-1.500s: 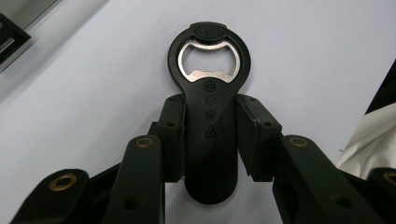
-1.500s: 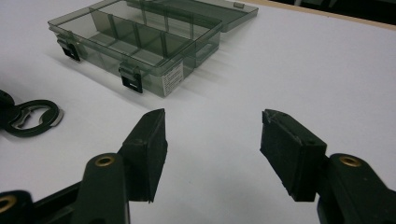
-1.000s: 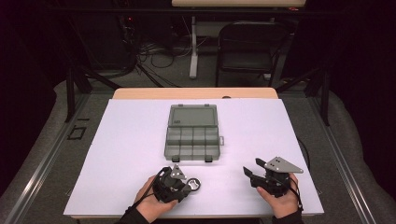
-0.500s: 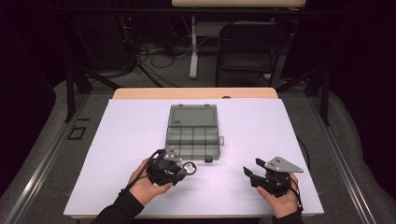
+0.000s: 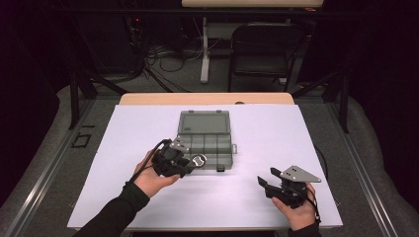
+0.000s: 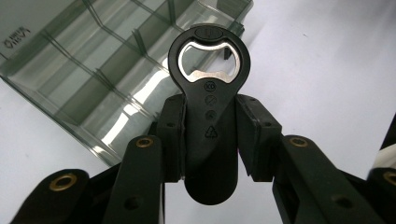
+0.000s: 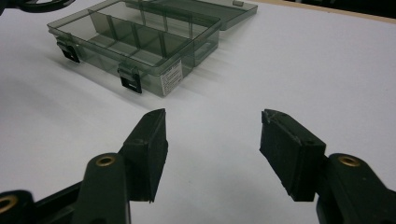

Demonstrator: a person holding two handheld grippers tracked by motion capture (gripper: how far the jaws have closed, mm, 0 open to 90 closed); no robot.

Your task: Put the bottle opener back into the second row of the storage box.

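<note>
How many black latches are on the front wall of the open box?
2. In the right gripper view, one latch sits near the left end of the box's front wall, the other latch nearer its right corner. None seems hidden.

The white sheet-covered worktop [image 5: 257, 148] is brightly and evenly lit from above, while the room behind falls into near black. Shadows on it are soft and short. In the left gripper view the smoky transparent plastic compartment box [image 6: 88, 79] carries white streaks of glare on its dividers (and looks slightly soft), whereas the black bottle opener with a metal mouth [image 6: 210, 107] is sharp. The right gripper view is mildly grainy, its near black jaws blurred.
</note>
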